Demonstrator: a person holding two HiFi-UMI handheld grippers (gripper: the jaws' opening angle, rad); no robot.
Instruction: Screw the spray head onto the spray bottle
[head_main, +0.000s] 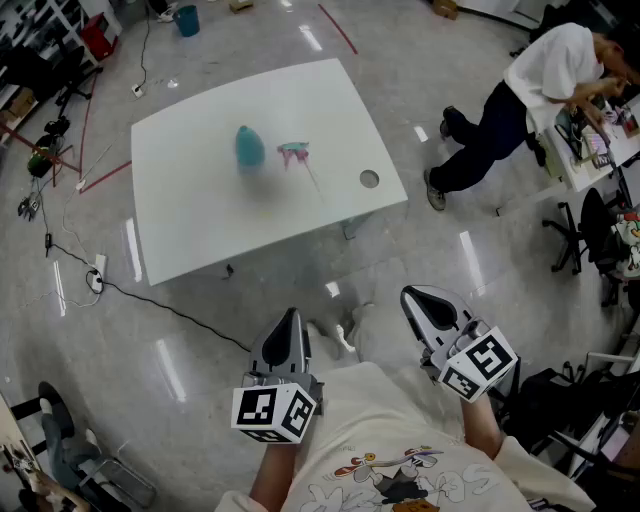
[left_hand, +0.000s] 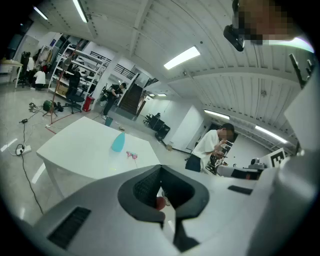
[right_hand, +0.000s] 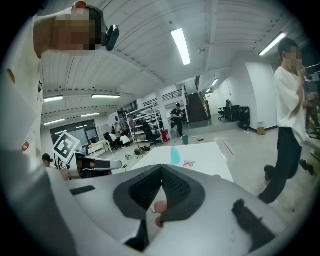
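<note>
Near the person's chest, the left gripper (head_main: 289, 318) and the right gripper (head_main: 413, 297) both have their jaws pressed together on nothing, well short of the white rectangular table (head_main: 190, 230). On it stands the teal rounded plastic spray bottle (head_main: 249, 147), the pink-and-teal spray head (head_main: 294, 152) lying just beside it. Both are likely light, the bottle smooth and tippy, so clasp its body and take the head by its collar, not its thin tube.

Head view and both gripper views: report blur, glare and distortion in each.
Head view: the bottle and spray head are smeared by blur, and lamp glare streaks the floor. Left gripper view: fisheye bend, dark corners, a bright ceiling lamp. Right gripper view: the same bend, with its ceiling lamp blown out.
</note>
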